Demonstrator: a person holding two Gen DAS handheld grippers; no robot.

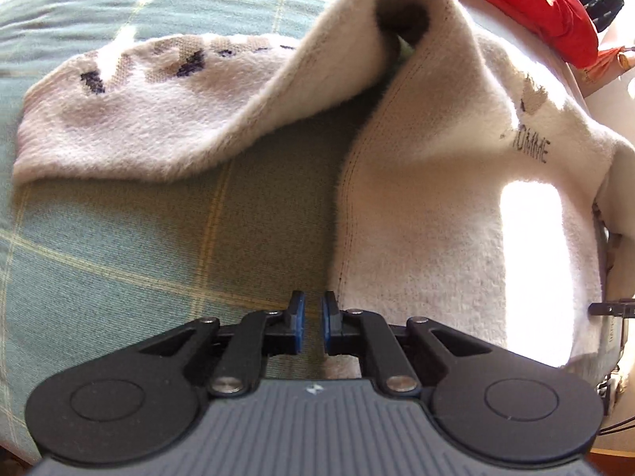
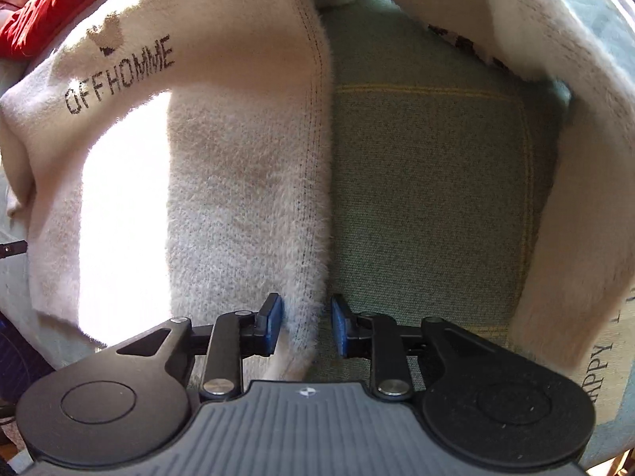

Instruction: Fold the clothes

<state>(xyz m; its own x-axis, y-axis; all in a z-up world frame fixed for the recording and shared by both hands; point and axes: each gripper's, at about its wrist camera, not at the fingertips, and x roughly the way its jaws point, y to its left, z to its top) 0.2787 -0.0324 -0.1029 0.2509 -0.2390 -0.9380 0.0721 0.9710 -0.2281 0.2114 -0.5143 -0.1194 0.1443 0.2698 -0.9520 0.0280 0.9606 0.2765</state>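
left wrist view shows the left gripper (image 1: 313, 323) with its jaws nearly together and nothing between them, above the green checked cover (image 1: 119, 246) beside the cream fuzzy sweater (image 1: 436, 206). right wrist view has the right gripper (image 2: 306, 327) slack, the sweater's stitched edge (image 2: 307, 198) lying loose between its blue pads (image 2: 274, 325). a red garment (image 1: 528, 4) lies beyond.

The supporting surface was a bed or cushion covered with a green checked cloth (image 1: 119, 246) that had thin yellow lines. A fluffy cream sweater (image 1: 428, 214) lay directly on it. One sleeve (image 1: 131, 119), with dark and beige pattern, stretched out flat to the left, and a fold of the sweater rose up from the cloth. A bare green area stayed open between the sleeve and the body. A red garment (image 1: 528, 4) lay at the far edge.
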